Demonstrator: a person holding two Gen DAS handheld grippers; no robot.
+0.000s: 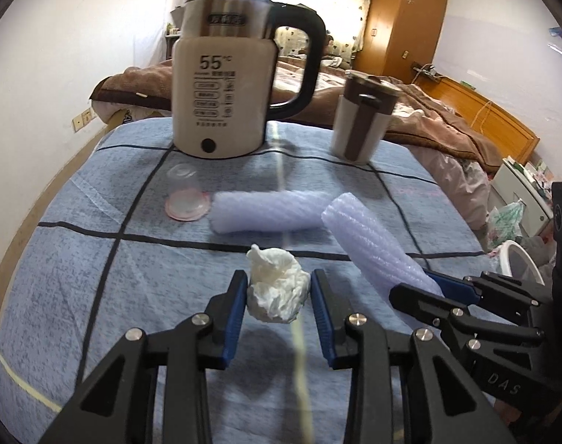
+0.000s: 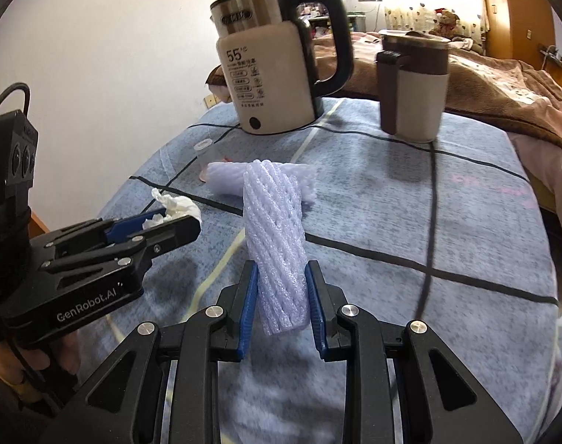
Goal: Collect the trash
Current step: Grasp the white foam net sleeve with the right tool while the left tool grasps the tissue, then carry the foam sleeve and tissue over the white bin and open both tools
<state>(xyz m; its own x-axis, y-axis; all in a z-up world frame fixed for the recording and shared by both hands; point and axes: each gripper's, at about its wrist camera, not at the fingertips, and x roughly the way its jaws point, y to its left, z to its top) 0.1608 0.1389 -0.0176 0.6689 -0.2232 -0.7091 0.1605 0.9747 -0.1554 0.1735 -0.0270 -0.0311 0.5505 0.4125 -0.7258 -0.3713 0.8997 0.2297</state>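
We see a white foam net sleeve [image 2: 275, 244] clamped at its near end by the right gripper [image 2: 281, 301], long axis running away from the camera toward the kettle [image 2: 277, 70], far end raised over a second foam sleeve [image 2: 225, 177] that lies crosswise on the blue checked cloth [image 2: 428, 229]. In the left wrist view the held sleeve [image 1: 373, 244] slants from the right gripper [image 1: 432, 288] up and left, its far tip near the end of the lying sleeve [image 1: 269, 211]. Both blue pads [image 2: 249, 307] press the sleeve's sides, jaws narrowed onto it. The crumpled tissue [image 1: 277, 288] sits between the left gripper [image 1: 277, 296] fingers, pads touching both its sides, so we call it clamped; whether it's off the cloth we cannot tell. From the right wrist view the left gripper [image 2: 170, 222] shows tissue [image 2: 177, 205] poking out at its tip. An upturned clear plastic cup [image 1: 186, 194] stands just left of the lying sleeve. Kettle [image 1: 225, 85] and brown-white mug [image 1: 362, 118] stand at the far edge of the cloth, well apart from the trash; a bed with a brown blanket [image 1: 410, 111] lies behind.
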